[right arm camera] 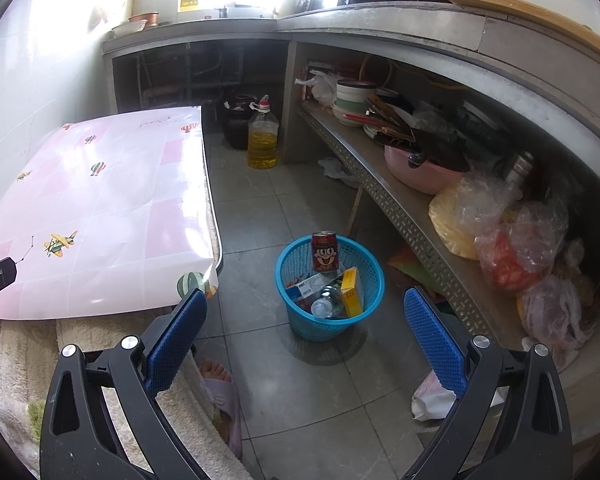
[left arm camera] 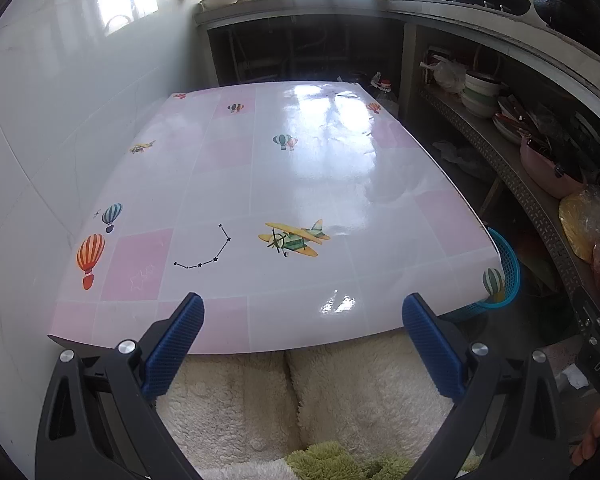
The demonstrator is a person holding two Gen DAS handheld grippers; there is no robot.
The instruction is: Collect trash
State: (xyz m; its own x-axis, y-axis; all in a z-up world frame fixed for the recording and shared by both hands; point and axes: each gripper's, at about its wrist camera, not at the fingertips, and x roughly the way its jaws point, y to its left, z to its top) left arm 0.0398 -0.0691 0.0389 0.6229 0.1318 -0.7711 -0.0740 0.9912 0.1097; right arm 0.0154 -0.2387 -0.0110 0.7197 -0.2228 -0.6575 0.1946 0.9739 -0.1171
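Left wrist view looked across the tabletop (left arm camera: 284,184), its pink-and-white cloth printed with balloons and planes. The left hand-held gripper (left arm camera: 302,312) hung over the near edge, its blue fingers spread wide with nothing between them. A blue basket (left arm camera: 506,268) showed just past the tabletop's right corner.

In the right wrist view, the right hand-held gripper (right arm camera: 306,308) was also spread wide and empty, above the floor (right arm camera: 284,392). The basket (right arm camera: 296,320) stood on the floor between the tabletop (right arm camera: 100,208) and the shelf (right arm camera: 404,200). Inside it lay the trash: a red can (right arm camera: 324,251) upright against the far wall, a yellow box (right arm camera: 351,290), a clear bottle (right arm camera: 326,302) and a blue-and-white carton (right arm camera: 310,284). A crumpled wrapper (right arm camera: 430,398) lay on the floor by the right finger. An oil bottle (right arm camera: 263,136) stood farther back.
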